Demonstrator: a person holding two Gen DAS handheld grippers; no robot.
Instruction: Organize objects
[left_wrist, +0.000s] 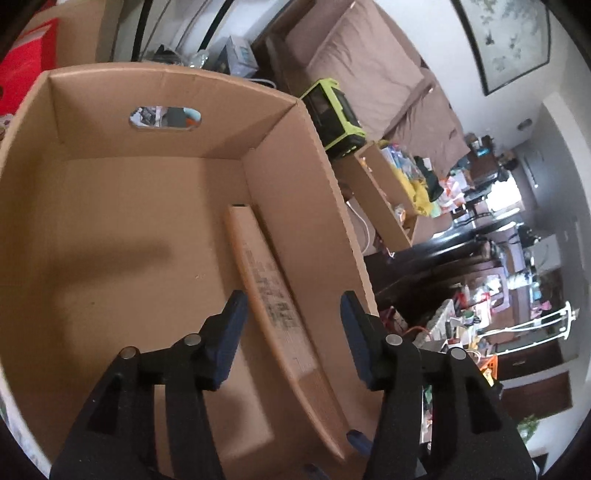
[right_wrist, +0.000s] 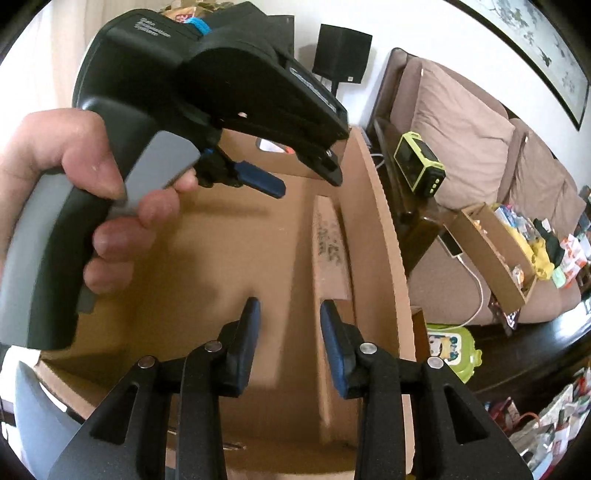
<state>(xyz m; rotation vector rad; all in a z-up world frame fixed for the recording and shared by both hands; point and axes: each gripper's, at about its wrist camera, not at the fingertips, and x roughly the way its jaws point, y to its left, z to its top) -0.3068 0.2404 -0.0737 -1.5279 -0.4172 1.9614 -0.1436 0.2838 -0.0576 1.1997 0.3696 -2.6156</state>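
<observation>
Sofa (left_wrist: 373, 70) behind one carton (left_wrist: 155, 177)

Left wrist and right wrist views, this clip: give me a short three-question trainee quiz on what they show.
1. True or false: the long flat brown cardboard package lies inside the large open brown cardboard box, against its side wall.
2. Multiple choice: between the fingers of the left gripper is A) a red book, B) nothing gripped, C) a yellow cloth.
3. Fill in: the boxy device beside the brown sofa has a ____ green casing.

Key: 1 true; 2 B; 3 lime.
</observation>
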